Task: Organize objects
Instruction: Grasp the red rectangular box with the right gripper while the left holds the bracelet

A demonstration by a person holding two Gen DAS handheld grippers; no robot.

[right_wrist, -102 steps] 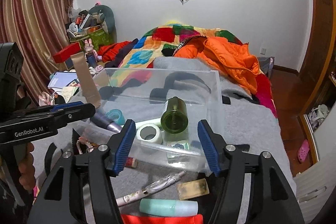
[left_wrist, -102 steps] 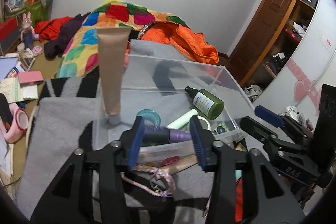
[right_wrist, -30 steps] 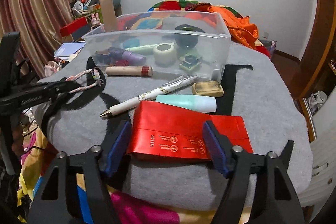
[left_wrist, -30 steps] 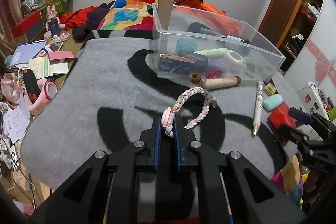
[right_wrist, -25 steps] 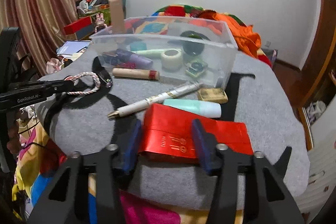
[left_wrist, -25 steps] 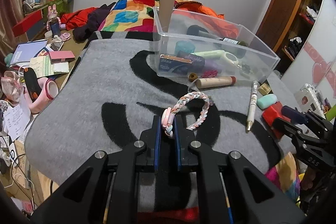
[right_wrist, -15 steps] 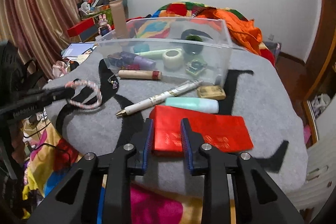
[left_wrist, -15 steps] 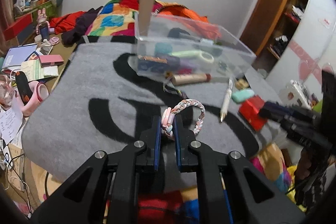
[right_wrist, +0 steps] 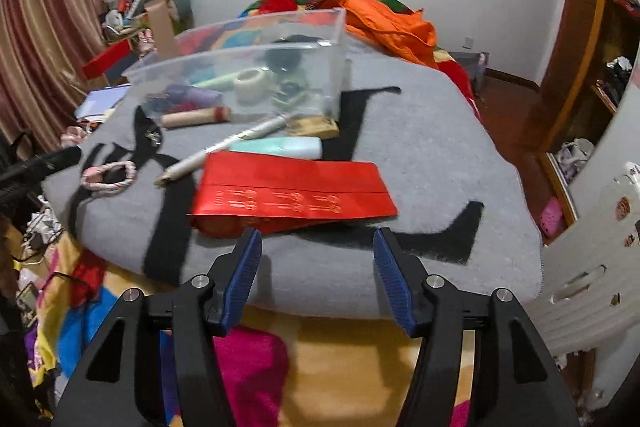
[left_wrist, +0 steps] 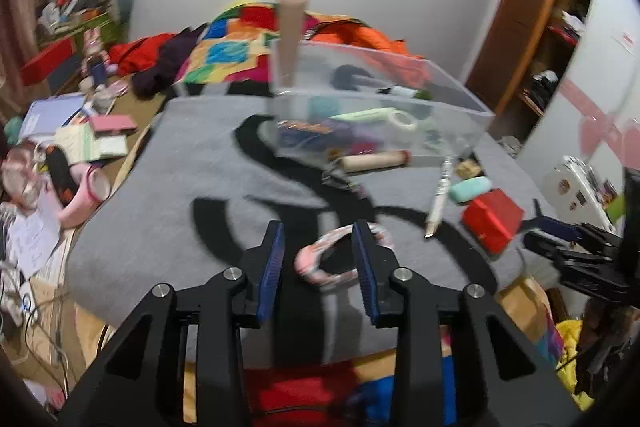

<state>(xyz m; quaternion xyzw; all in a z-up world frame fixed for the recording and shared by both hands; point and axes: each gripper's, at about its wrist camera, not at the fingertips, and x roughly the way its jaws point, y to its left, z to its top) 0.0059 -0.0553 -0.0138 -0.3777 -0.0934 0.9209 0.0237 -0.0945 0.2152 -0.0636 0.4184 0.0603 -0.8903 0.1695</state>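
A pink braided bracelet (left_wrist: 334, 259) lies on the grey blanket (left_wrist: 168, 187), between the tips of my open left gripper (left_wrist: 320, 263); it also shows in the right wrist view (right_wrist: 108, 177). My right gripper (right_wrist: 318, 277) is open and empty, just in front of a flat red packet (right_wrist: 288, 193), which shows in the left wrist view (left_wrist: 492, 219). A clear plastic bin (right_wrist: 256, 75) holds several small items and an upright beige tube (left_wrist: 291, 27). A pen (right_wrist: 228, 143), a mint tube (right_wrist: 280, 147) and a beige stick (right_wrist: 196, 117) lie in front of the bin.
The blanket's front edge (right_wrist: 320, 303) drops to a colourful quilt. A cluttered floor with papers (left_wrist: 80, 143) lies left. A white chair (right_wrist: 592, 259) stands at right. A wooden shelf (left_wrist: 552, 27) is at the far right.
My left gripper opened and let go of the bracelet, which now lies on the blanket. My right gripper opened wide and drew back from the red packet.
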